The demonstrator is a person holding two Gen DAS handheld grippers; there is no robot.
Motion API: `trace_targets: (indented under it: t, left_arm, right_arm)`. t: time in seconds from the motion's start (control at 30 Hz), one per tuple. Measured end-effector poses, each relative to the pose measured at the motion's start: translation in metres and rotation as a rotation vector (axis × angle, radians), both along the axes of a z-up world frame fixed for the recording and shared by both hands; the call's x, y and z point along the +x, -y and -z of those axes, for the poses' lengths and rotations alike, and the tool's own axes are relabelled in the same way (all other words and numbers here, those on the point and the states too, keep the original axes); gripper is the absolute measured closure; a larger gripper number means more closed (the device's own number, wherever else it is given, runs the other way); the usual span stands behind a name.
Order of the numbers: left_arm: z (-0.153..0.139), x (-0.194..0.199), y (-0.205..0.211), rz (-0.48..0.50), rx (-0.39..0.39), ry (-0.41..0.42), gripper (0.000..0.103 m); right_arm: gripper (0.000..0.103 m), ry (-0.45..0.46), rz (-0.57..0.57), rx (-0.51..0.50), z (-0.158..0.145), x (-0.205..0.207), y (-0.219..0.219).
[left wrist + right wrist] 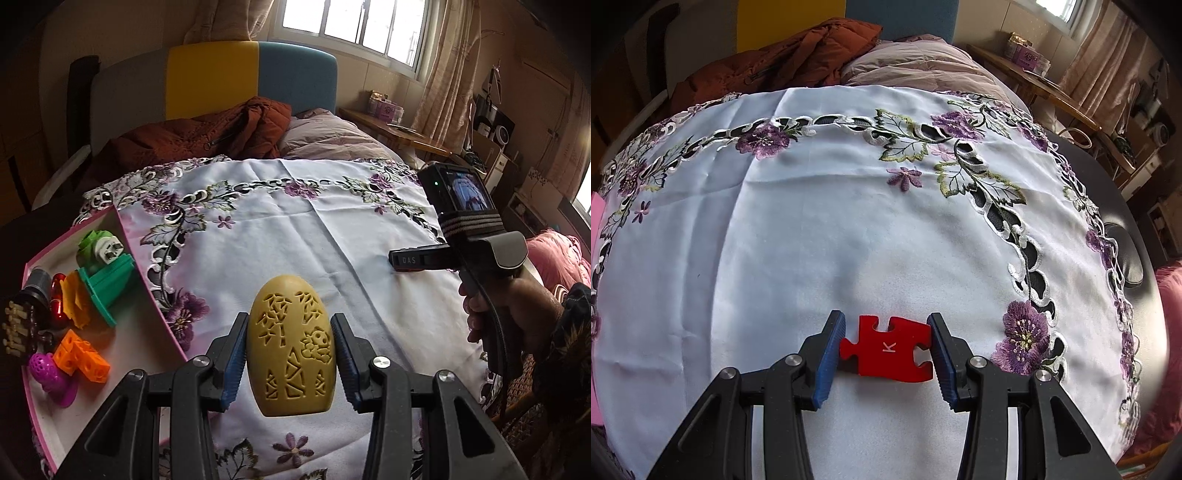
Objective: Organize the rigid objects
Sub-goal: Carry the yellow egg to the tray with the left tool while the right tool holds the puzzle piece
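Embroidered white cloth with purple flowers and cut-out leaf borders is spread over a tabletop [332, 229], with a bed, a rust-coloured jacket and a bright window seen behind it.

From the left wrist view, the left tongs [291, 354] are seen clamped on a mustard-yellow egg-shaped object [291, 350], its blue ribbed pads pressed against both flanks. The egg's long axis is held upright, pointing away from the camera, and its matte surface is carved with angular cut-outs. It is carried clear above the cloth. To the left, close by, a shallow pink-edged box [122, 236] is seen, already filled with small plastic pieces: a green block, orange cubes, a purple perforated ball. The box lies left of the held egg, so the left hand is judged the nearer one for a drop there. At the right, the other handheld device is gripped by a hand [517, 314].

From the right wrist view, the right tongs [886, 347] are seen closed on a flat red jigsaw piece [886, 349] marked with a white K. The piece lies level between the pads, low over the cloth or on it; contact cannot be told. A sliver of pink at the far left edge marks the box's direction.
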State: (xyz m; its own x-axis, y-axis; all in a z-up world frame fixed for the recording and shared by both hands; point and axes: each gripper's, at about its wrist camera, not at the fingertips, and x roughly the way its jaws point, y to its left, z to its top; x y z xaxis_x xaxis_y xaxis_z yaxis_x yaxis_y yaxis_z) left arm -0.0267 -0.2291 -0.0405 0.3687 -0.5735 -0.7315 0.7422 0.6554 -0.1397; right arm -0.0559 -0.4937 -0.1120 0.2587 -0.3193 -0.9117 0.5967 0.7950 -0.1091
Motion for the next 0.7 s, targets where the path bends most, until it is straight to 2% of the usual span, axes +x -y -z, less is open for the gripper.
trace_targets:
  t: [0.4,0.7]
  left_arm:
    - [0.000,0.030,-0.060,-0.145,-0.018,-0.042,0.059]
    - [0.015,0.058,-0.153,-0.309,-0.040,-0.137,0.059]
  right_arm:
    - [0.057,-0.009,-0.018,-0.026,0.000,0.001,-0.004]
    - [0.057,-0.012,-0.022,-0.030,0.000,0.002,-0.005]
